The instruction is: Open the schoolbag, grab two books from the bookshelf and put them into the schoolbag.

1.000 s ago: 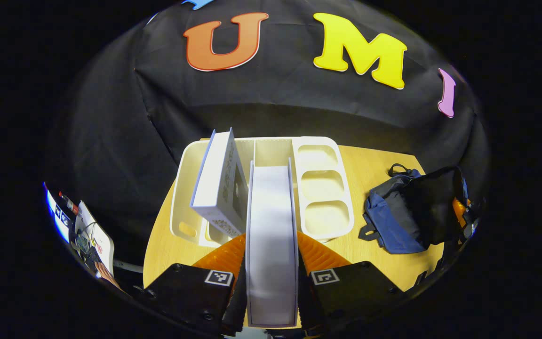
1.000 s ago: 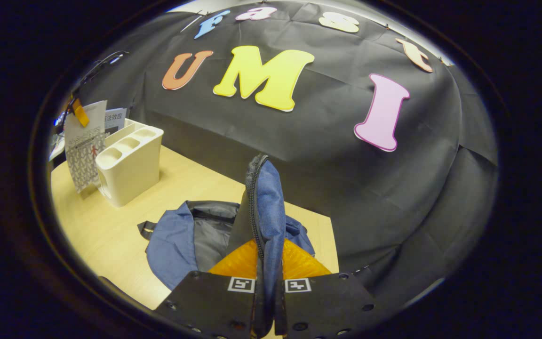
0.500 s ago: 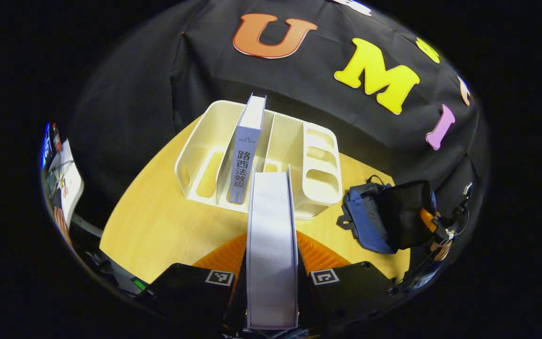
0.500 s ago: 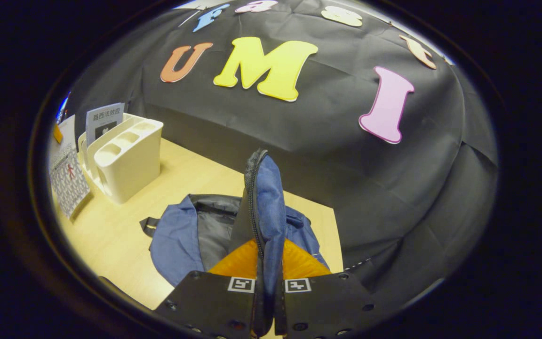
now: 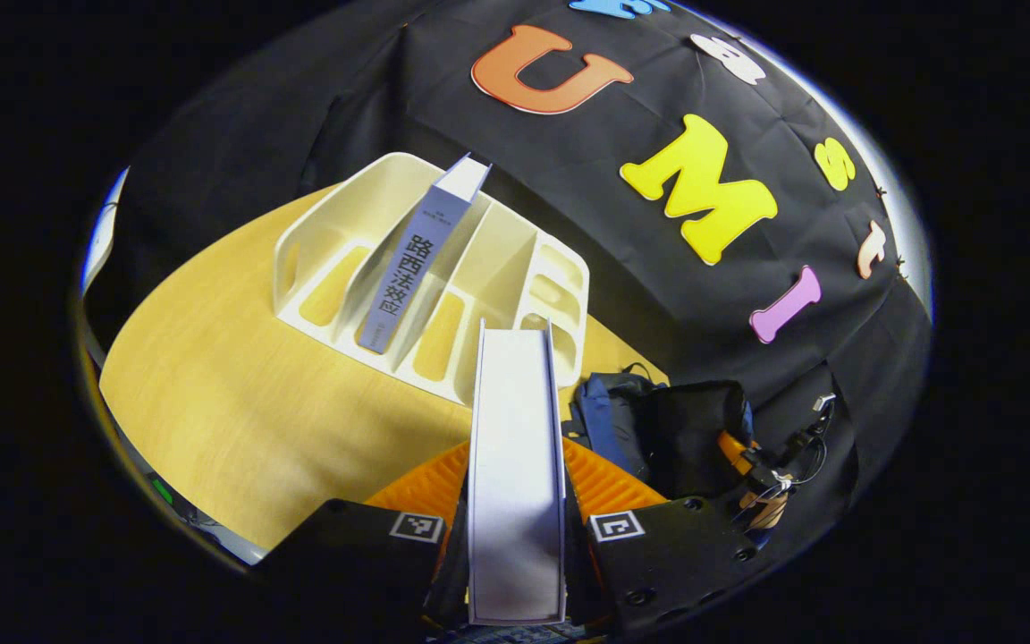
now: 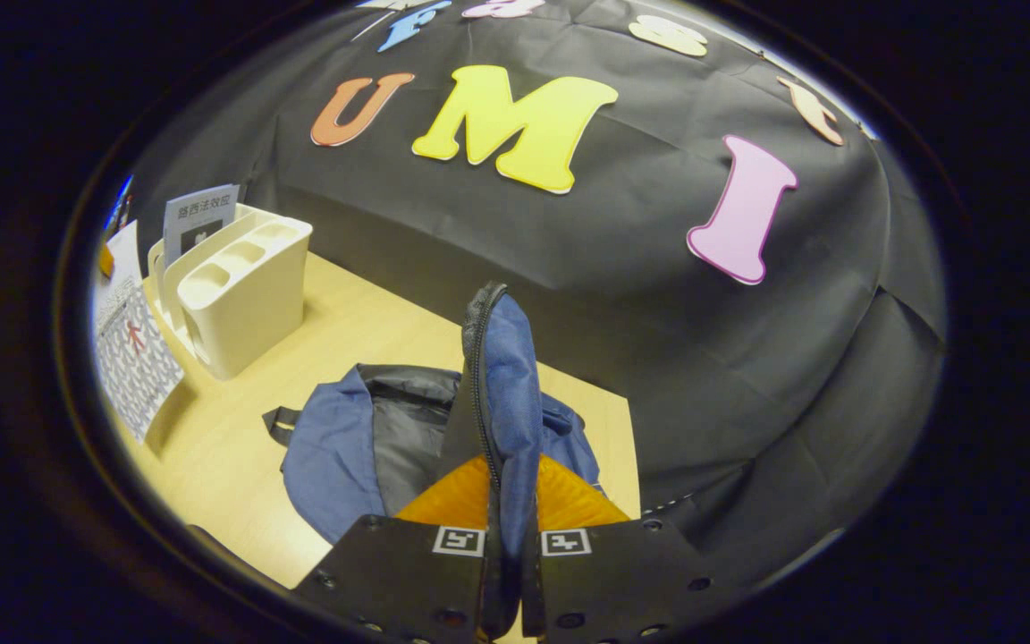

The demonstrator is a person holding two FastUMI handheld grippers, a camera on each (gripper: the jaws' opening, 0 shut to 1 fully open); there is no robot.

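My left gripper [image 5: 515, 501] is shut on a white-edged book [image 5: 515, 447], held upright above the wooden table with its page edge facing me. Behind it the cream bookshelf [image 5: 318, 224] holds a second, grey-spined book [image 5: 408, 268] leaning in a slot. The blue and black schoolbag [image 5: 658, 429] lies to the right of the shelf. In the right gripper view my right gripper [image 6: 506, 537] is shut on the schoolbag flap [image 6: 506, 376], holding its zippered edge up; the bag's grey-lined mouth [image 6: 403, 429] gapes open below. The held book [image 6: 135, 358] shows at the far left, near the bookshelf [image 6: 238, 304].
The wooden table [image 5: 229, 402] spreads in front of the shelf, its near edge at the lower left. The black cloth wall stands close behind the shelf and bag. The other gripper and a hand [image 5: 761, 483] show beside the bag.
My left gripper has carried the held book up and rightward, nearer the schoolbag; the shelf now sits farther left. The right gripper has kept the flap raised, hardly moving.
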